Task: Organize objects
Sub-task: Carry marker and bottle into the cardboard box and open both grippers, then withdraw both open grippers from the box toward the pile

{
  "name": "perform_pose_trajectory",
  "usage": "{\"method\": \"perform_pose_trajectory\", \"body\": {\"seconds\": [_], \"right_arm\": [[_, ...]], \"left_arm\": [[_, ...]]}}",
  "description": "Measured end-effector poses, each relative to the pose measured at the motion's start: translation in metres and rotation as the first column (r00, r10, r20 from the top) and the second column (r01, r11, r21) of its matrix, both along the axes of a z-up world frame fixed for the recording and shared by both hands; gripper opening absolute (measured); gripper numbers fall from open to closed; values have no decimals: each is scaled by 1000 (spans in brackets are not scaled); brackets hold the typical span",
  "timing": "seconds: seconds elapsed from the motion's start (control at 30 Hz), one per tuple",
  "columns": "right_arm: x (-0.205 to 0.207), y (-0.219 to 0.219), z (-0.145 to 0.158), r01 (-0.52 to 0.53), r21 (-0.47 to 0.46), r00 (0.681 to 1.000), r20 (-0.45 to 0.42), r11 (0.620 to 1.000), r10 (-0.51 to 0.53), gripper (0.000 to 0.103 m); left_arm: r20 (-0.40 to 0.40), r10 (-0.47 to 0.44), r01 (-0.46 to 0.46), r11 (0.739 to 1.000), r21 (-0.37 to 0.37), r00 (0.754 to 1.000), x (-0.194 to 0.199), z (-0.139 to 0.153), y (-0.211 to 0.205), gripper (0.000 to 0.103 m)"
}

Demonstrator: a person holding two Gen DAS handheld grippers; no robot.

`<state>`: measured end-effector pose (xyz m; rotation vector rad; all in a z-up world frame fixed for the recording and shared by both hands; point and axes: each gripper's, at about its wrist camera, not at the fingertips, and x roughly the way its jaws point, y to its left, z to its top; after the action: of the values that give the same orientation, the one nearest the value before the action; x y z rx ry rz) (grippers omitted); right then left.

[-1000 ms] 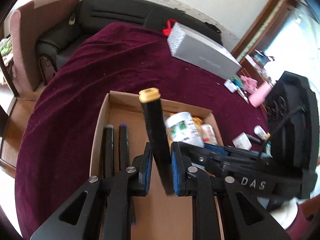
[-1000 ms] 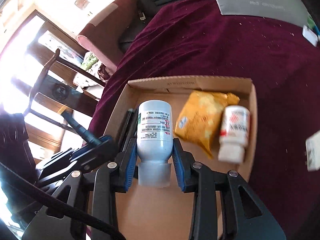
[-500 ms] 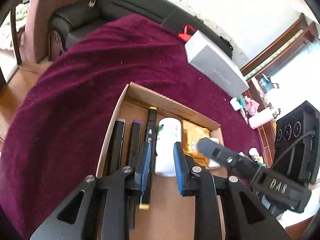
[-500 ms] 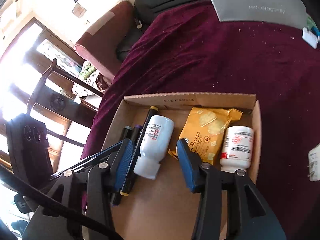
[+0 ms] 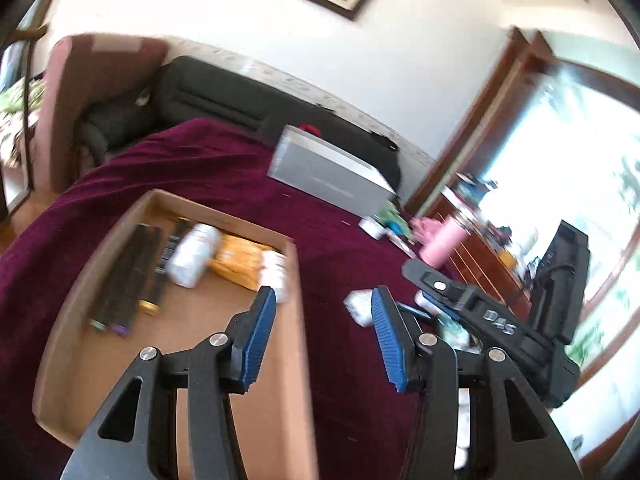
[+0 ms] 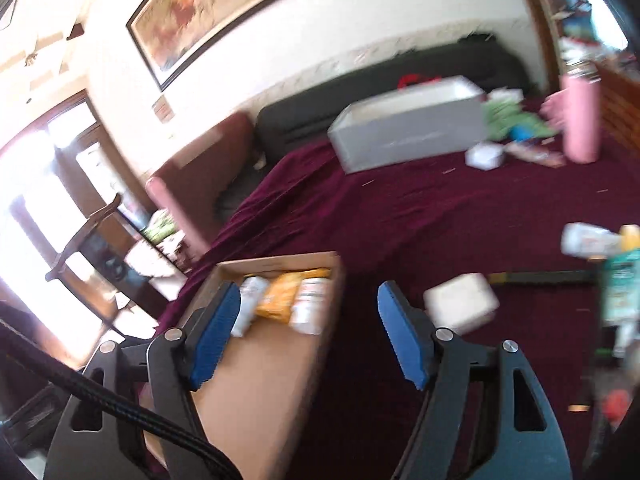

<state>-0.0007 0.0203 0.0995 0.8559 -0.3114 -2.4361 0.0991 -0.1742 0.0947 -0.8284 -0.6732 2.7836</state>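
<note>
A cardboard box [image 5: 298,300] lies on the maroon cloth; it also shows in the right wrist view [image 6: 336,280]. Inside lie dark markers [image 5: 132,276], a white bottle [image 5: 192,256], a yellow cracker packet [image 5: 236,260] and a second white bottle [image 5: 274,272]. My left gripper [image 5: 324,332] is open and empty above the box's right wall. My right gripper [image 6: 308,336] is open and empty, raised over the box's right edge. A small white box [image 6: 460,304] and a dark marker [image 6: 540,278] lie on the cloth to the right.
A grey long box [image 6: 408,132] lies at the back of the cloth [image 6: 400,216]. A pink bottle [image 6: 580,120], a white tube [image 6: 588,240] and a teal packet [image 6: 620,284] are at the right. A black sofa [image 5: 224,100] stands behind.
Both grippers have let go, opened wide and lifted up and back to the right. The marker and the white bottle now lie in the box.
</note>
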Motion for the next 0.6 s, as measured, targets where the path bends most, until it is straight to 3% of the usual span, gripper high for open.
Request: {"method": "perform_pose_trajectory", "body": {"seconds": [0.17,0.37,0.43,0.6], "right_arm": [[11,50,-9,126,86,988,-99,988,-117,71],[13,99,-20,250,81,961,-139,965,-237,71],[12,108,-28,301,81,948,-136,950,-288,71],[8,119,-29,288,48,955,-86,956,-283,71]], "left_arm": [[26,-72,72,997,-35,997,-3,0,43,44],[107,-141,152,984,-96,984,-16,-16,89,44],[136,-162,179,976,-121,977,-17,-24,104,44],[162,-193,222,957,-188,968,-14,-44,131,44]]}}
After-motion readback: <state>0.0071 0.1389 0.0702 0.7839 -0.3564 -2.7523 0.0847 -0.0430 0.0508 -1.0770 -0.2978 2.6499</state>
